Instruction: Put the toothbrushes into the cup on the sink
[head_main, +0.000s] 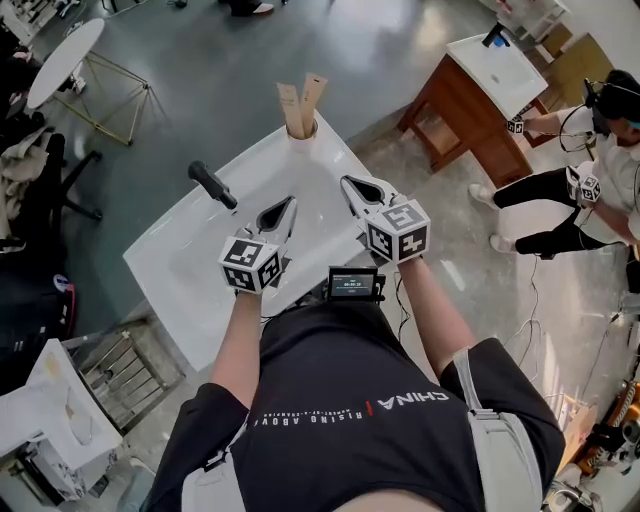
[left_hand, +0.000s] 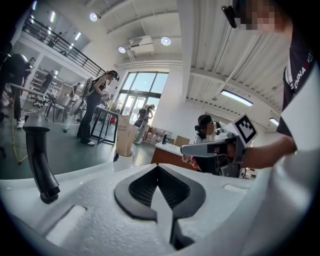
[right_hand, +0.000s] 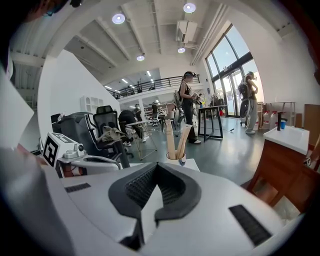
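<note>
A white cup (head_main: 302, 130) stands on the far corner of the white sink (head_main: 180, 262). Two tan toothbrush packs (head_main: 300, 102) stick up out of it. Both grippers hover over the sink's near side, pointing toward the cup. My left gripper (head_main: 285, 208) is shut with nothing in it. My right gripper (head_main: 352, 185) is shut and empty too, a little closer to the cup. In the left gripper view the cup (left_hand: 123, 159) lies beyond my left gripper (left_hand: 159, 170). The right gripper view has the toothbrush packs (right_hand: 176, 140) straight ahead of my right gripper (right_hand: 157, 167).
A black faucet (head_main: 212, 184) rises at the sink's left side. A wooden vanity (head_main: 470, 105) with another sink stands at the back right, and a person (head_main: 600, 170) with grippers is beside it. A round table (head_main: 62, 60) and a chair are at the far left.
</note>
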